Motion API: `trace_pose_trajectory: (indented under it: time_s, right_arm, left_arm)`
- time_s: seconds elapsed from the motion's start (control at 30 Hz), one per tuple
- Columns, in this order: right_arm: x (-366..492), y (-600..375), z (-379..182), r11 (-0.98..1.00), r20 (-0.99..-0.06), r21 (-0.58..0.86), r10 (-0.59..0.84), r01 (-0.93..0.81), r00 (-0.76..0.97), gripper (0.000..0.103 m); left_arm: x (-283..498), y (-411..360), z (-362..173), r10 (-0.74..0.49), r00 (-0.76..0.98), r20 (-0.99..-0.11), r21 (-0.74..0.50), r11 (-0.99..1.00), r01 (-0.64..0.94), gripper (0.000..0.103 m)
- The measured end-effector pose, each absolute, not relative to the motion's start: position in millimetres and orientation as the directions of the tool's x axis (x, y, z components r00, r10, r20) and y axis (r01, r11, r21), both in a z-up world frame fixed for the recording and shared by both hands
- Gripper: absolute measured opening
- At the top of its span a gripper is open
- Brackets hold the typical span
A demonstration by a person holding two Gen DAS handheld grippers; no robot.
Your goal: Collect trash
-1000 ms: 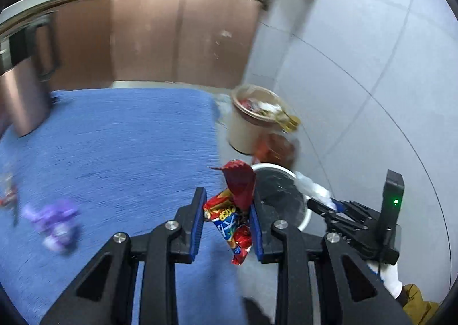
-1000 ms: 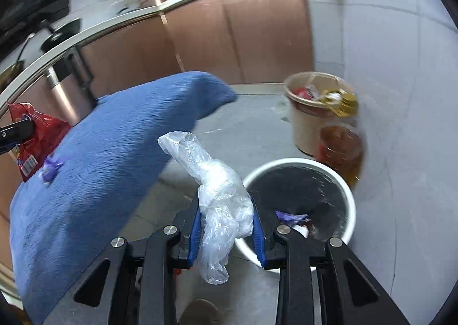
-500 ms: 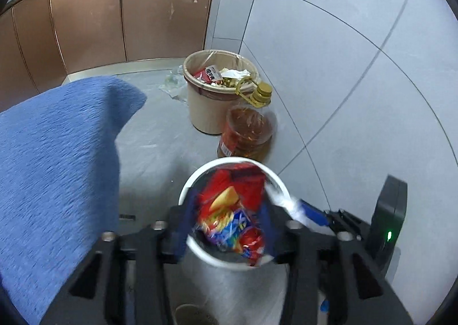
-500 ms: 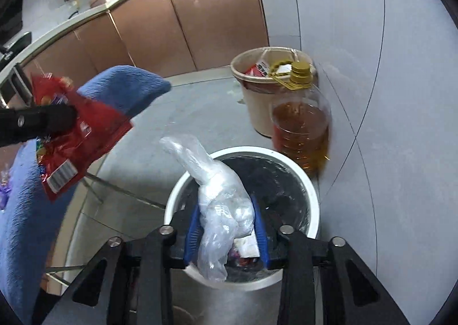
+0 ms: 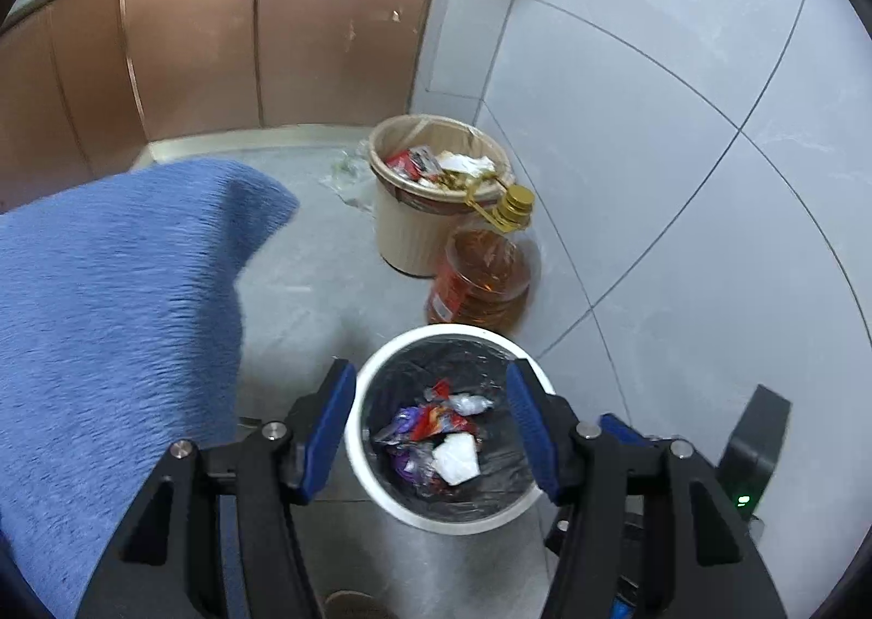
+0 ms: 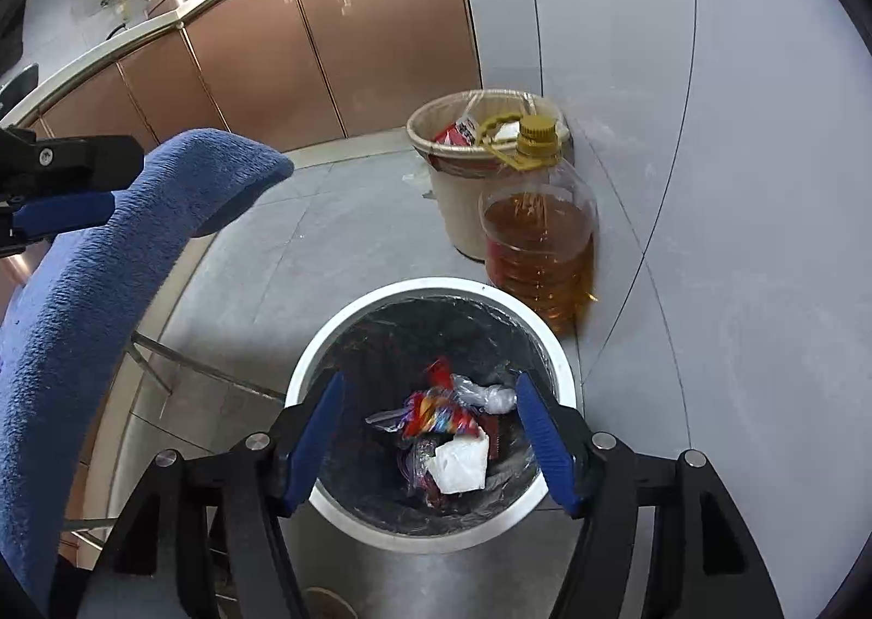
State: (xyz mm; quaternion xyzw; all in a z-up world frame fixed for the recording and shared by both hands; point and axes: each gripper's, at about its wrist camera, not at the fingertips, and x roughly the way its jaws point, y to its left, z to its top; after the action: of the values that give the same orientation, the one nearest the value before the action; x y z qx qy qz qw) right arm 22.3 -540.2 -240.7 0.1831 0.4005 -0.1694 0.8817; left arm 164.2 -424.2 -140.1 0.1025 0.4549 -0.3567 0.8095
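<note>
A: Where do your two grippers stand relative to the white bin (image 5: 381,496)?

B: Your left gripper (image 5: 430,434) hangs right above its mouth, pointing down into it. Your jaws are apart and opening, with nothing between them. Your right gripper (image 6: 428,442) hangs above the same bin (image 6: 305,379), its jaws likewise apart and opening, and nothing between them either.

A: And the trash?

B: It lies at the bottom of the bin, on the black liner. You can see the red snack wrapper (image 5: 436,420) there, the crumpled clear plastic bag (image 6: 488,395) just beside it toward the far side, a white piece of paper (image 6: 458,466) nearer you, and some purple wrapper scraps (image 5: 400,423) next to the red one.

A: What else stands around the bin?

B: Just beyond it, against the tiled wall (image 5: 681,128), is a big oil bottle (image 6: 537,248) with a yellow cap, nearly touching the rim. Behind that stands a beige bin (image 5: 406,232), filled with rubbish. To the bin's left, the table's blue cloth (image 5: 109,303) overhangs the grey floor (image 5: 305,292). In the right wrist view, your left gripper shows near that cloth's far corner. Copper-coloured cabinets (image 6: 327,52) run along the far side.
</note>
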Motion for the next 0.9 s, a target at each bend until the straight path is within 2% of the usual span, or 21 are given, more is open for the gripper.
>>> trace_pose_trajectory:
  time_s: [0.4, 0.57, 0.9]
  right_arm:
    - [7.1, -485.9, -156.7, 0.912, -0.656, 0.153, -0.195, 0.381, 0.729, 0.084]
    - [0.7, -447.4, -112.1, 0.938, -0.579, 0.138, -0.185, 0.319, 0.794, 0.092]
    - [-2.6, -368.4, -55.8, 0.978, -0.484, 0.095, -0.120, 0.188, 0.867, 0.098]
  left_arm:
    - [123.3, -334.8, -67.9, -0.406, 0.600, -0.690, 0.017, 0.819, 0.574, 0.056]
    - [105.5, -288.9, -39.8, -0.343, 0.698, -0.629, 0.085, 0.862, 0.500, 0.064]
    - [70.9, -190.0, 9.8, -0.239, 0.819, -0.521, 0.107, 0.934, 0.340, 0.068]
